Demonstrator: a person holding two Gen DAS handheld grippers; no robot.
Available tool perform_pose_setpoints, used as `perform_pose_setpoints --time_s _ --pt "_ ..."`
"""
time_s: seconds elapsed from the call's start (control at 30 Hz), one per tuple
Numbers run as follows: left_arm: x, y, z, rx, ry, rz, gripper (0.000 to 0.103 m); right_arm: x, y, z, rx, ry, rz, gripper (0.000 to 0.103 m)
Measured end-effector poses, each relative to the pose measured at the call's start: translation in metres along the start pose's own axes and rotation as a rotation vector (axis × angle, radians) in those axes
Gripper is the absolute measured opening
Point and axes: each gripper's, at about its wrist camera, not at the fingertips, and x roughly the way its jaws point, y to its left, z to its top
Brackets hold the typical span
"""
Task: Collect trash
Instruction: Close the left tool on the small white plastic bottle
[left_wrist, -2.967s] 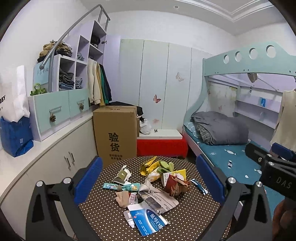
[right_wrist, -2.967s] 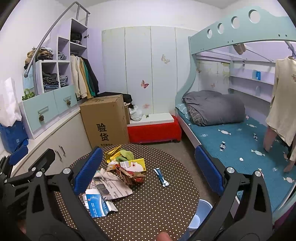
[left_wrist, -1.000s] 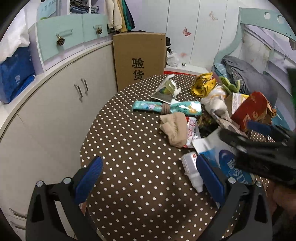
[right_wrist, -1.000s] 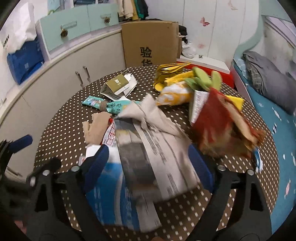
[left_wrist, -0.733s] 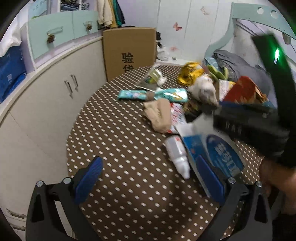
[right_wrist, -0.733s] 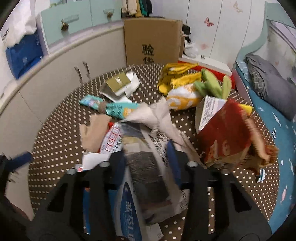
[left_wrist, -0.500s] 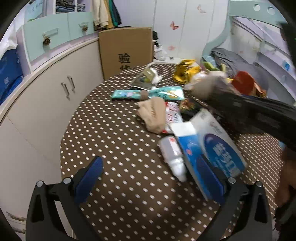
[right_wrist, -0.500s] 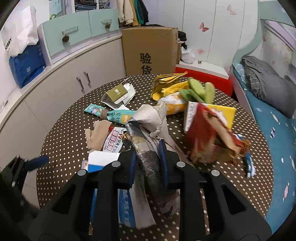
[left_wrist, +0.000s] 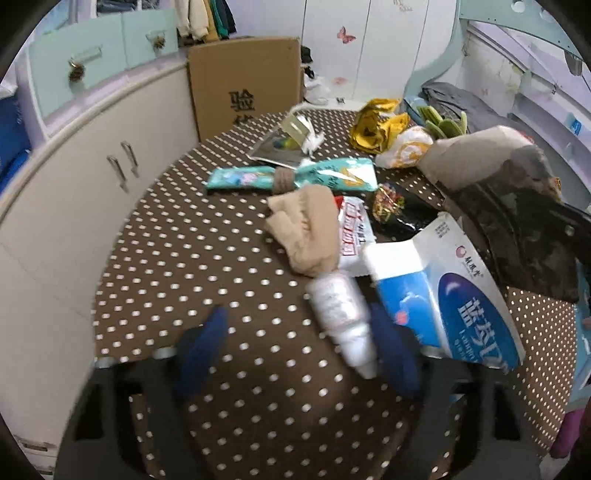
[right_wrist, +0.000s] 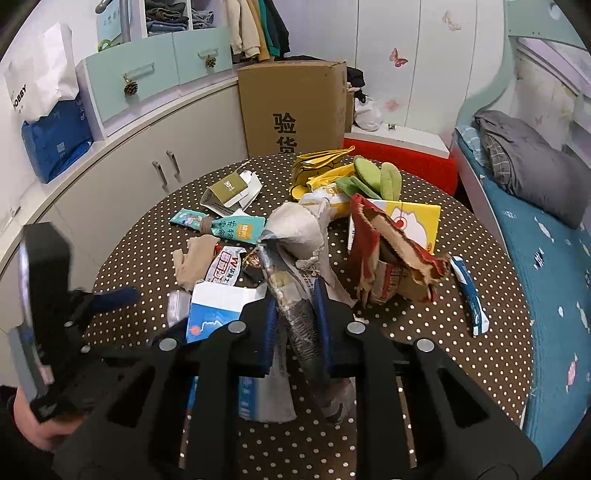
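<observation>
On the dotted table (right_wrist: 424, 332), the right hand-held gripper (right_wrist: 295, 325) pinches crumpled newspaper (right_wrist: 299, 258); the left hand-held gripper's (left_wrist: 299, 343) jaws, just closing, straddle a small bottle (left_wrist: 343, 314).

1. Round table (right_wrist: 461, 354), brown polka-dot cloth, centre.
2. Cardboard box (right_wrist: 295, 107) at 12 o'clock.
3. Curved white cabinets (right_wrist: 147, 155) w/ teal drawers (right_wrist: 162, 70), 10 o'clock.
4. Bunk bed (right_wrist: 546, 258), teal sheet, 3 o'clock.
5. White wardrobe (right_wrist: 406, 55), butterfly stickers.

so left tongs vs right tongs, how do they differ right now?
Left tongs: jaws apart, have just been closing around the small white bottle, which lies on the table.
Right tongs: jaws clamped on the crumpled newspaper, which is lifted.
Both have blue pads and point down at the dotted table.
</observation>
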Motion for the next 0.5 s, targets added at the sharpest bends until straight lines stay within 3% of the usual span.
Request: perform_pose_setpoints --time_s 0.07,0.1,0.2,0.27,0.5 --pt "0.001 0.0 0.002 0.008 -0.009 -0.007 0.053 -0.002 -0.003 -0.001 0.002 -0.005 0.002 0.018" --pt "0.002 0.001 0.004 0.004 -0.01 -0.026 0.038 -0.003 -0.005 -0.001 0.002 -0.007 0.004 0.017" --pt "-0.002 0.008 0.004 -0.029 -0.013 -0.078 0.033 -0.009 -0.01 -0.002 0.014 -0.022 0.016 0.013" --pt "-0.009 0.01 0.002 -0.029 -0.03 -0.069 0.033 -0.019 -0.016 -0.003 0.036 -0.044 0.053 0.008" --pt "-0.036 0.024 -0.004 -0.051 -0.07 -0.054 0.033 -0.04 -0.03 -0.006 0.076 -0.081 0.143 0.007"
